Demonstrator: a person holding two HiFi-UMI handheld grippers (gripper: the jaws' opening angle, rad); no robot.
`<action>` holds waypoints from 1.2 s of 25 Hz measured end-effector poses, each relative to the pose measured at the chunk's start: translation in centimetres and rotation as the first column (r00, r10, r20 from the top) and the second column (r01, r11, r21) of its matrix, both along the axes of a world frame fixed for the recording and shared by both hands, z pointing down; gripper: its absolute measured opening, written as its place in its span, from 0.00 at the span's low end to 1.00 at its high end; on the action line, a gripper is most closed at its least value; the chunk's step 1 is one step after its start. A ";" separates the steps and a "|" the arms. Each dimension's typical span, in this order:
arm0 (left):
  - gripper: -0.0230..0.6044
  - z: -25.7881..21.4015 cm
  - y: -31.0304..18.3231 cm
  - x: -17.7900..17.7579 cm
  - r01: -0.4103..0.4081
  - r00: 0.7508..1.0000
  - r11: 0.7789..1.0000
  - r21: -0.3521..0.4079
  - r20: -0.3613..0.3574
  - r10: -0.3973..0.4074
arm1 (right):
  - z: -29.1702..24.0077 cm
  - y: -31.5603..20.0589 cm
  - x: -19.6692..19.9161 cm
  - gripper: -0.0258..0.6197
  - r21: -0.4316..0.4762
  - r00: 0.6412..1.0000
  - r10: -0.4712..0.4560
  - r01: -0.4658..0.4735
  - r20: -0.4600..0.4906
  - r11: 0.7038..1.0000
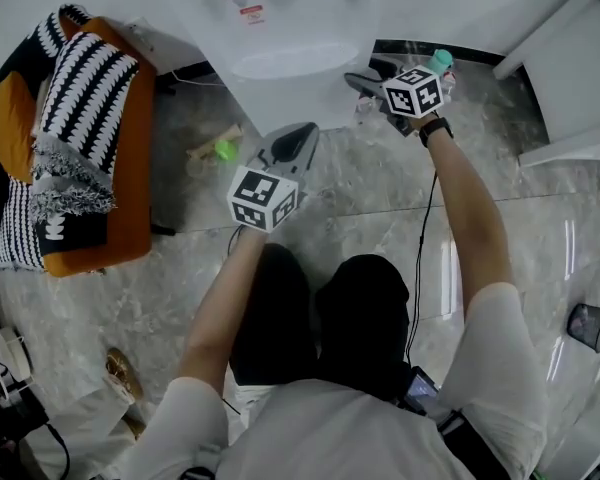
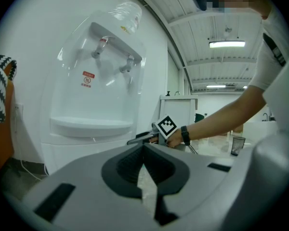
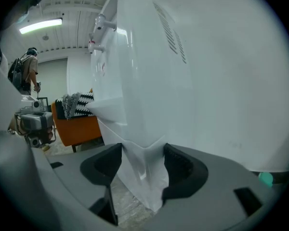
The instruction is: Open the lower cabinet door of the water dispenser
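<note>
An orange sofa [image 1: 130, 183] with a striped throw [image 1: 80, 98] is sitting left of the white water dispenser [image 1: 290, 68], and a dark bin [image 1: 590, 326] is standing well apart on the grey marble floor [image 1: 380, 208]. The plain white lower cabinet door [image 2: 77, 150] is lying flush beneath the drip shelf. You are closing your right gripper [image 3: 142, 162] around the dispenser's lower corner and keeping your left gripper [image 2: 145, 153] clamped together, empty.

The left arm [image 1: 215, 308] is bent, holding the left gripper [image 1: 298, 136] low before the body, its fingers [image 2: 127, 166] together on nothing. The right arm [image 1: 470, 218] stretches farther forward, and the right gripper [image 3: 142, 165] is closing its fingers [image 3: 106, 165] about a lower corner of the water dispenser [image 3: 149, 81].
</note>
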State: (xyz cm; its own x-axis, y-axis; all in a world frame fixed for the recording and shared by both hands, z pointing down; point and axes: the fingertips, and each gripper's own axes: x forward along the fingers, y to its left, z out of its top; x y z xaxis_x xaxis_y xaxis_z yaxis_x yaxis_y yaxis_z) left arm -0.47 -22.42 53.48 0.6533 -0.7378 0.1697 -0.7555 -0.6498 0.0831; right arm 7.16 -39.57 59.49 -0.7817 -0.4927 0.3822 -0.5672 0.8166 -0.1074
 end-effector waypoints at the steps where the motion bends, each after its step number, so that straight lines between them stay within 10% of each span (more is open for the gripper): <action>1: 0.06 -0.2 0.0 -0.2 0.002 1.000 1.000 0.003 -0.001 -0.002 | 0.0 0.0 0.0 0.46 -0.001 1.000 0.005 -0.005 -0.010 1.000; 30: 0.05 -1.4 3.4 -6.6 0.048 0.998 0.997 0.067 0.043 -0.051 | 0.7 14.5 -0.1 0.30 -0.059 0.915 -0.312 0.308 -0.254 0.950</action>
State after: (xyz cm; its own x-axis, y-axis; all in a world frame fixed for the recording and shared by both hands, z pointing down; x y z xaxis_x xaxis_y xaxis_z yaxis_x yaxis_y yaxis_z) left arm -7.09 -19.02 52.10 0.6084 -0.7797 0.1478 -0.7890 -0.6144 0.0063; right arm 7.04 -25.04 60.18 -0.7683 -0.2329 0.5962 -0.2956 0.9553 -0.0078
